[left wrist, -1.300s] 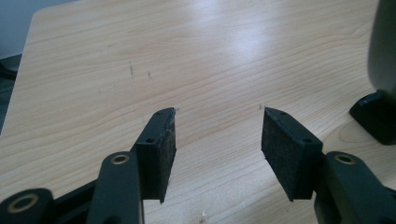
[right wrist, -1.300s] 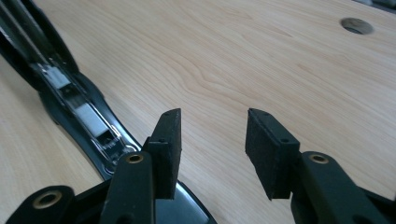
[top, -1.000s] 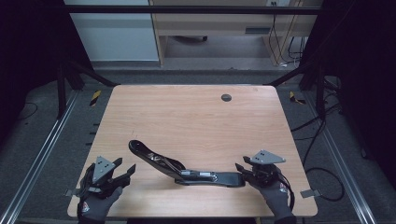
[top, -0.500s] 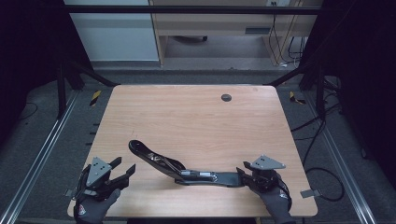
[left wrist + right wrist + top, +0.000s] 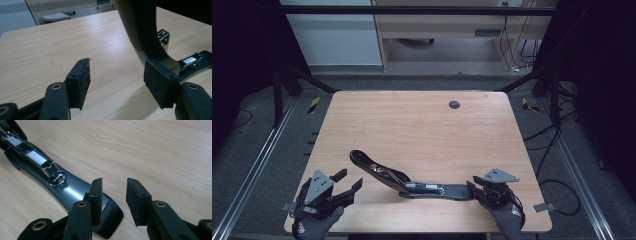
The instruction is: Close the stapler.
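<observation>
an opened-out black stapler (image 5: 407, 182) lies near the front edge of the wooden table (image 5: 422, 130), its flat base running toward the front right corner and its arched top arm lifted and pointing back toward the front left.

the right gripper (image 5: 478, 191) sits at the very tip of the base, jaws parted with nothing between them; in the right gripper view (image 5: 113, 200) its left pad hangs over the glossy end of the base while the other pad is over bare wood. whether that pad touches the base i cannot tell.

the left gripper (image 5: 349, 181) is by the front left corner, jaws spread wide and empty, just beside the raised arm's end. in the left gripper view (image 5: 120, 82) the arm curves up right behind the right-hand pad.

risks, as i judge them: the base tip is thin, slick and low, so a squeeze there could slide off or skate the stapler along the table. the hinged arm may swing or snap down if the left gripper nudges it, and the exposed staple channel (image 5: 37, 158) could catch a pad.
</observation>
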{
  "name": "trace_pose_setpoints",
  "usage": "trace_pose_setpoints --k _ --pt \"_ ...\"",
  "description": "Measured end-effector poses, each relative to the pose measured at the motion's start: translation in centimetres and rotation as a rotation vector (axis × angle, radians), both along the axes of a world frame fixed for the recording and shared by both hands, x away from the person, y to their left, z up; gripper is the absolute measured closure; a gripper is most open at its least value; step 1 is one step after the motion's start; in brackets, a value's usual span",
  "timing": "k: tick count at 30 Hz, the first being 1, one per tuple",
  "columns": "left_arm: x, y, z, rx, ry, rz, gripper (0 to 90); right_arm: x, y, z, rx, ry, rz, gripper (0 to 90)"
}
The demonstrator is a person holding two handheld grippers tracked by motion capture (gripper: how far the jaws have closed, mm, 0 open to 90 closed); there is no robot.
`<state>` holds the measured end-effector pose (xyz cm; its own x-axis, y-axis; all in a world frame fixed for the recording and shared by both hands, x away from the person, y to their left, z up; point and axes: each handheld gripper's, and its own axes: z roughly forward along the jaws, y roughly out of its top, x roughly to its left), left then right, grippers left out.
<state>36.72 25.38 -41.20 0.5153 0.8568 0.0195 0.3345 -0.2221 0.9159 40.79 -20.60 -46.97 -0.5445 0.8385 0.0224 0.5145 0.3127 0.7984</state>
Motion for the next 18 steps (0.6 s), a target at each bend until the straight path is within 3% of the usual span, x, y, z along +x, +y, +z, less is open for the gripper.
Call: trace_pose_setpoints --k 3,5,10,18 --pt "-0.2 -0.4 0.2 0.0 -0.006 -0.012 37.7 0.0 0.2 -0.1 0.004 0.027 0.018 70.4" --pt "-0.3 -0.6 0.3 0.0 -0.01 -0.021 37.7 -0.1 0.3 -0.2 -0.024 0.023 0.02 71.4" --pt "-0.2 -1.1 0.9 -0.013 -0.014 -0.027 37.6 -0.2 0.2 -0.2 -0.022 0.014 0.01 74.8" --pt "-0.2 -1.9 1.6 -0.019 -0.028 -0.044 37.5 -0.5 0.0 -0.3 -0.029 0.024 0.03 90.0"
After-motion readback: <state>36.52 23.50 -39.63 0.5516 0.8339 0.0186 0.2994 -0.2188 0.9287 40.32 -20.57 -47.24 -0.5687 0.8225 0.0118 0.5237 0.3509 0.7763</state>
